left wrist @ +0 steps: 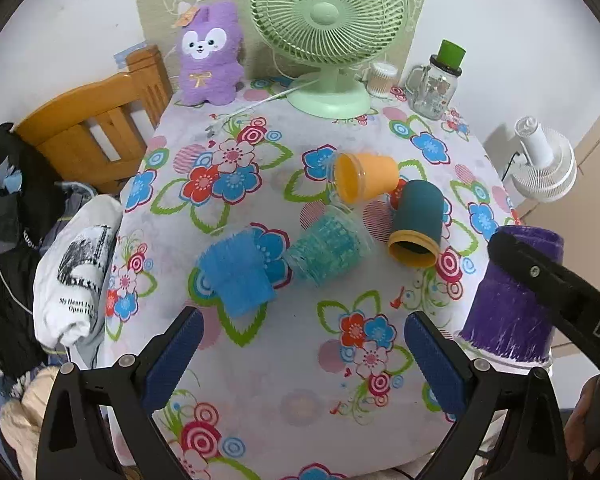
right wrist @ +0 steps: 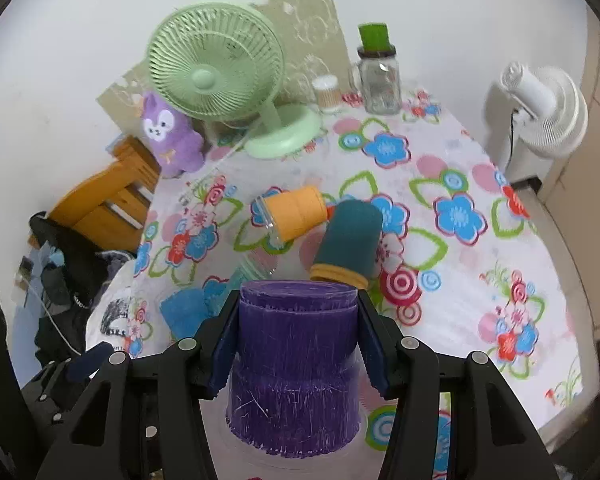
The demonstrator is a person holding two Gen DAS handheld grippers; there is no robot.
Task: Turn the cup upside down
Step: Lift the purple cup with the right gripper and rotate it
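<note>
A purple cup (right wrist: 294, 364) stands upside down, rim on the floral tablecloth (right wrist: 460, 280), between the blue pads of my right gripper (right wrist: 296, 344), which is shut on it. It also shows in the left wrist view (left wrist: 512, 300) at the right table edge. My left gripper (left wrist: 300, 340) is open and empty above the cloth. Ahead of it several cups lie on their sides: a blue one (left wrist: 238, 270), a teal clear one (left wrist: 328, 250), an orange one (left wrist: 364, 178) and a dark teal one with an orange rim (left wrist: 418, 222).
A green desk fan (left wrist: 328, 32), a purple plush toy (left wrist: 210, 56), a cotton-swab jar (left wrist: 382, 78) and a glass mug with a green lid (left wrist: 436, 80) stand at the back. A wooden chair (left wrist: 96, 128) and clothes (left wrist: 72, 272) are left; a white fan (left wrist: 544, 160) is right.
</note>
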